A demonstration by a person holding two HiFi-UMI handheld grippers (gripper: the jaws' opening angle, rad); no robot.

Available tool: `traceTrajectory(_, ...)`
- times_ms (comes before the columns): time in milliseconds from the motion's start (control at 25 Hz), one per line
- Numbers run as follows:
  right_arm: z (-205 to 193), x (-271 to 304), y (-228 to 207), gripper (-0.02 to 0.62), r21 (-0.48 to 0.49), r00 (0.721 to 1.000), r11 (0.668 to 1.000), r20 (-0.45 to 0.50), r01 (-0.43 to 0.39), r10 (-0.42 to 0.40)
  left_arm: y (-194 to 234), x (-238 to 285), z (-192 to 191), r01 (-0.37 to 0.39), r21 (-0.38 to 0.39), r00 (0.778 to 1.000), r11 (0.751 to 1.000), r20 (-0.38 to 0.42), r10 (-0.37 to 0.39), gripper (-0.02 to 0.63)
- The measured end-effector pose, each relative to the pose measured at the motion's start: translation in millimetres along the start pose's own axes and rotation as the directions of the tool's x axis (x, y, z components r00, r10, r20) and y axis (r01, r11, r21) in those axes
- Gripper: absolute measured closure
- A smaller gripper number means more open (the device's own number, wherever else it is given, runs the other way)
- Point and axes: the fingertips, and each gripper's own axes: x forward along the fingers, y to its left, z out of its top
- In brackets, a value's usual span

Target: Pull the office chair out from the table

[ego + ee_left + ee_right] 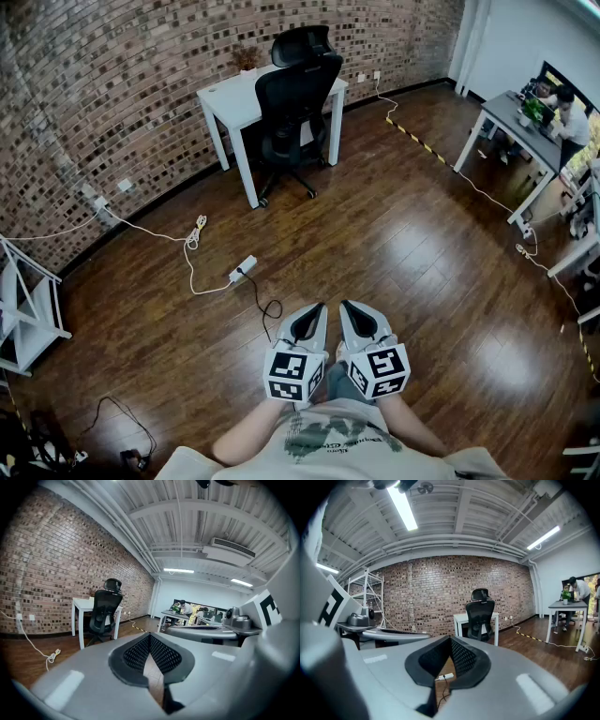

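Inspector: Closest in, the left gripper (315, 311) and right gripper (350, 309) sit side by side in front of the person's chest. Each is pinched fully together, with nothing between the pads.

Clerk: And the chair?

Inspector: The chair (292, 98) stands tucked under the white table (225, 94) at the brick wall, with its backrest facing the person. It is well apart from both grippers, across open wood floor.

Clerk: Which step is in hand?

Inspector: By judgement, the approach; nothing has been gripped yet.

Clerk: Recommendations?

Inspector: The person should walk to the right of the power strip (243, 269) and its cords, which lie on the floor between the person and the table. Both sets of jaws should be spread before arrival. One gripper on each side edge of the backrest looks soundest, taken low enough that the chair rolls and does not tip. The pull should run straight back, so the wheeled base clears the table legs.
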Motion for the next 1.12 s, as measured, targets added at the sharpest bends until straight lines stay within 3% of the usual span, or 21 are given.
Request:
traceTrajectory(240,26,42,-67,0.595,-0.005,0.999,1.0,0.032,0.001,-0.001,8,68,26,-0.013,0.024,1.0,1.0,0.005,0.013,0.592)
traceTrajectory(760,85,124,-182,0.595,-0.01,0.995,0.997,0.064,-0.079,0.079,9,216,88,-0.05,0.05,0.999,0.997,0.01,0.05,0.592)
traceTrajectory(1120,112,154,-237,0.595,-0.02,0.991,0.995,0.094,-0.096,0.098,3,284,116,-0.053,0.106,0.998,0.993,0.022,0.051,0.592)
